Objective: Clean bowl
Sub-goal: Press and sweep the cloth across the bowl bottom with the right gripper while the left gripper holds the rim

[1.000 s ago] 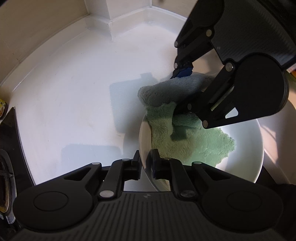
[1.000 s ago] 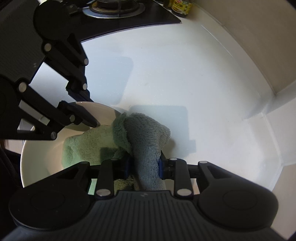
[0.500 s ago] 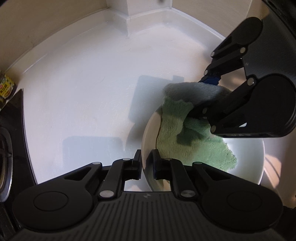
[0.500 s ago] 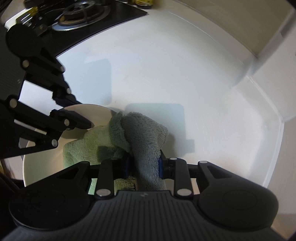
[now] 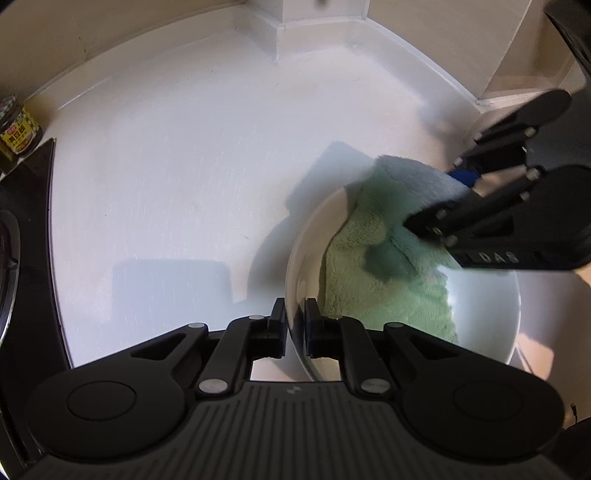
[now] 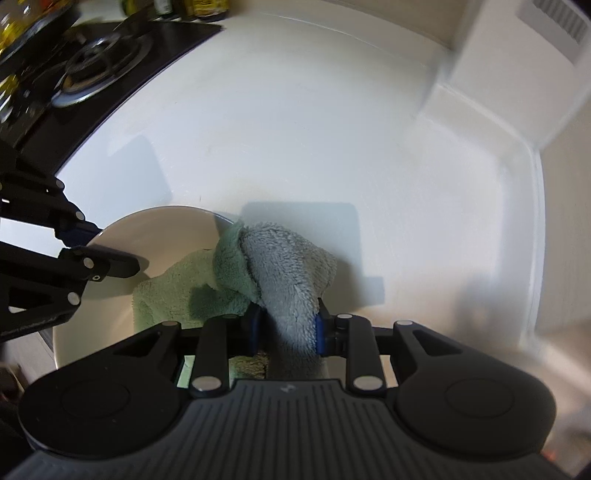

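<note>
A white bowl [image 5: 487,314] sits on the white counter, with a green and grey cloth [image 5: 373,266] pressed inside it. My left gripper [image 5: 294,325] is shut on the bowl's near rim. In the right wrist view my right gripper [image 6: 286,328] is shut on the cloth [image 6: 280,273], which bunches over the rim of the bowl [image 6: 155,236]. The left gripper [image 6: 110,247] shows there clamping the far rim. The right gripper [image 5: 443,206] reaches in from the right in the left wrist view.
A black gas hob [image 6: 92,66] lies at the counter's left, with jars behind it [image 6: 199,7]. A yellow-labelled jar [image 5: 16,129] stands by the hob edge. The white backsplash corner [image 5: 280,40] and a wall step [image 6: 491,66] bound the counter.
Both grippers and the bowl have swung round, so the counter corner and the hob have shifted in view. The cloth has slid a little along the bowl's rim. Both grips are unchanged.
</note>
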`<state>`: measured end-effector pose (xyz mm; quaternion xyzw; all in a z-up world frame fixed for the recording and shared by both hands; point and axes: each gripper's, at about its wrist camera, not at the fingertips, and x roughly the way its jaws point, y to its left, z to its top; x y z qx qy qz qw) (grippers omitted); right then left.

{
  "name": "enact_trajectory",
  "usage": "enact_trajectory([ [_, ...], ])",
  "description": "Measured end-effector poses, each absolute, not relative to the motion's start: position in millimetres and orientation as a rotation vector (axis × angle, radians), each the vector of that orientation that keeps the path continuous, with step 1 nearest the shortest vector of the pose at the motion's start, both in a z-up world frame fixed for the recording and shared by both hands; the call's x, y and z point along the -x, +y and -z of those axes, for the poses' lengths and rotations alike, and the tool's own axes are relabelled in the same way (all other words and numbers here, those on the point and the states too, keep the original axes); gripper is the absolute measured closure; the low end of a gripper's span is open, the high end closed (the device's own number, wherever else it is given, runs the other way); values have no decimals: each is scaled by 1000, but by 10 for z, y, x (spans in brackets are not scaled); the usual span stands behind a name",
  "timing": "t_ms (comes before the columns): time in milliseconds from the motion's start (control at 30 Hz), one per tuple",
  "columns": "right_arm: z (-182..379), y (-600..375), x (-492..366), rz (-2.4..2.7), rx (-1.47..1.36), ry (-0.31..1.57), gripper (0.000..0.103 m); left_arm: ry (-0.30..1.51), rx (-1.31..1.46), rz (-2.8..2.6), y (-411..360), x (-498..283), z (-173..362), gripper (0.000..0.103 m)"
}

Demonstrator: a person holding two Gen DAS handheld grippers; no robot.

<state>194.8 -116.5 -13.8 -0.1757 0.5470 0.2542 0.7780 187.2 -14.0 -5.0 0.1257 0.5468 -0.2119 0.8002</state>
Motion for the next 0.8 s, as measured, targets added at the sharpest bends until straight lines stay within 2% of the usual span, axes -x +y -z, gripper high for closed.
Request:
enact_trajectory([
  [267,165,-1142,-1730,-672,420,1214,82,1150,-411,609,-25,-1947,24,95],
  [467,113,-846,-1816,-759,692,1174,80,1132,-457,659,74,-1784,24,95],
  [533,52,-696,-1839,-804,792,1105,80,1134,-461,665,73,-1788,18,95],
  [633,-44,-566,-1940,-855,783,1061,82,1137,-451,669,104,-1797,6,95],
  [800,2,-478,-1961,-871,813,1068,83,1159,-356,613,193,-1829,-11,94],
])
